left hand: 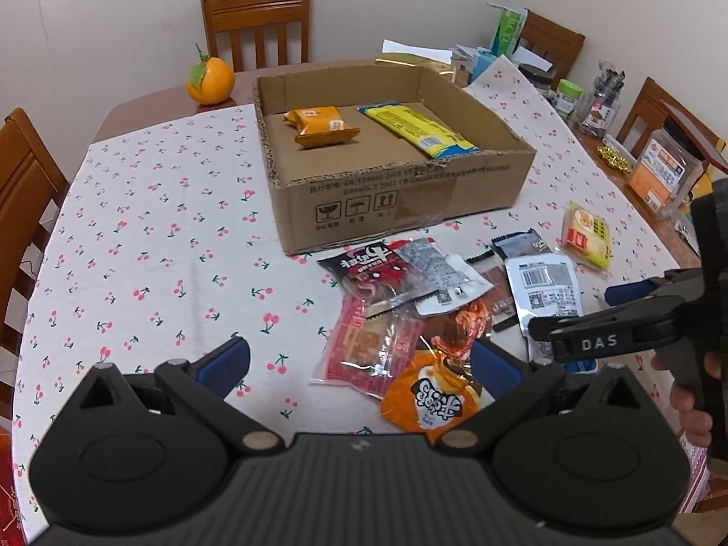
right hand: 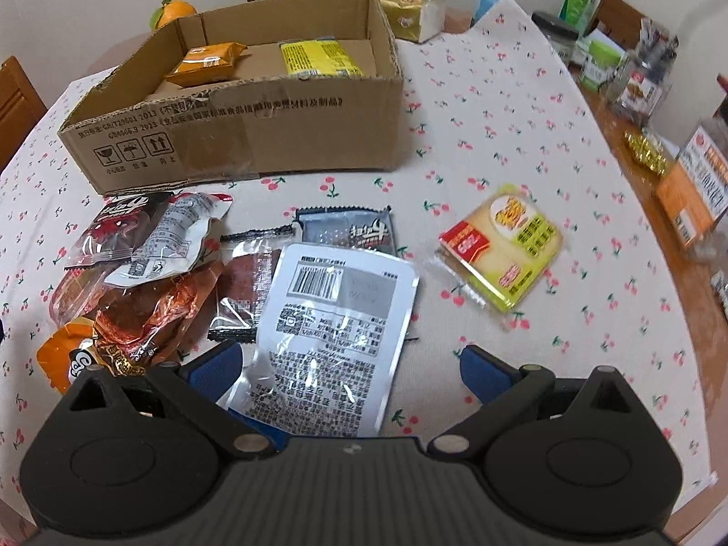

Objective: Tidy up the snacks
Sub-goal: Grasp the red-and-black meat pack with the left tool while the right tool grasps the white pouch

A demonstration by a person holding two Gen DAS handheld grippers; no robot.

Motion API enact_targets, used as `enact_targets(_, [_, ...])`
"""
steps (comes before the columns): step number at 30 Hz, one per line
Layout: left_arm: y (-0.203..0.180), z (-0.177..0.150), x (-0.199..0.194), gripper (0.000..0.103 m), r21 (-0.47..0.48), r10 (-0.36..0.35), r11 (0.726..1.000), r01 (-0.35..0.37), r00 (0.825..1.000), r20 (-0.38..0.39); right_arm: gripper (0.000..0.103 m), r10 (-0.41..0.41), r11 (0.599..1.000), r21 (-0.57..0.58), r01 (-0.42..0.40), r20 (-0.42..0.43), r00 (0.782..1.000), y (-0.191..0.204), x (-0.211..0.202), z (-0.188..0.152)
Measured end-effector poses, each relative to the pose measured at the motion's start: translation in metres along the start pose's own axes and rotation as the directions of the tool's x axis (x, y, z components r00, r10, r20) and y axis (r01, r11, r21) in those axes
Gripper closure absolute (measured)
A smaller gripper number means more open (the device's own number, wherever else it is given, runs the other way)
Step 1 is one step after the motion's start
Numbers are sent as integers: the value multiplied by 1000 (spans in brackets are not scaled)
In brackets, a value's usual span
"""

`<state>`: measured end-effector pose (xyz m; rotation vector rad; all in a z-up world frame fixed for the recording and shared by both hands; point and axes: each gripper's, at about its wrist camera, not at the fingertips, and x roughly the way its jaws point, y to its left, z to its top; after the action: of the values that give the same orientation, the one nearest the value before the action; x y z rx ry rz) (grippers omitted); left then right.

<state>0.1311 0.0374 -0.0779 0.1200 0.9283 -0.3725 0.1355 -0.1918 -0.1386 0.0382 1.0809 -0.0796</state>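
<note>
A shallow cardboard box [left hand: 400, 200] [right hand: 255, 136] stands on the cherry-print tablecloth. Inside lie an orange snack pack [left hand: 321, 125] [right hand: 207, 61] and a long yellow pack [left hand: 418, 127] [right hand: 318, 57]. Loose snack packets are piled in front of the box [left hand: 409, 300] [right hand: 150, 264]. A silver pouch [right hand: 327, 332] [left hand: 543, 286] lies label up, a yellow-green pack [right hand: 505, 245] [left hand: 587, 234] apart at the right. My left gripper [left hand: 359, 364] is open above the pile's near edge, an orange packet [left hand: 432, 396] between its fingers. My right gripper [right hand: 350, 368] [left hand: 587, 314] is open, straddling the silver pouch's near end.
An orange fruit [left hand: 210, 79] sits beyond the box at the far left. Wooden chairs [left hand: 257, 22] ring the table. Jars, cartons and a tissue box [right hand: 409, 13] crowd the far right edge, with an orange carton [right hand: 691, 182]. A hand [left hand: 691, 409] holds the right gripper.
</note>
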Motion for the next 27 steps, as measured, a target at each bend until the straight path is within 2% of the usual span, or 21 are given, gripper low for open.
enact_targets(10, [3, 9, 16, 1, -25, 28, 999, -29, 999, -44, 0, 7, 1000, 5, -7, -14, 1000, -3, 13, 0])
enact_targets(16, [5, 26, 34, 1, -47, 42, 998, -45, 998, -56, 0, 6, 997, -80, -8, -18, 1000, -8, 11, -6])
enact_targets(22, [1, 48, 60, 1, -76, 28, 997, -32, 998, -57, 0, 28, 993, -113, -29, -8, 1000, -12, 9, -9])
enact_targets(27, [-6, 60, 88, 1, -92, 46, 994, -53, 996, -80, 0, 36, 991, -128, -37, -9, 999, -12, 8, -9])
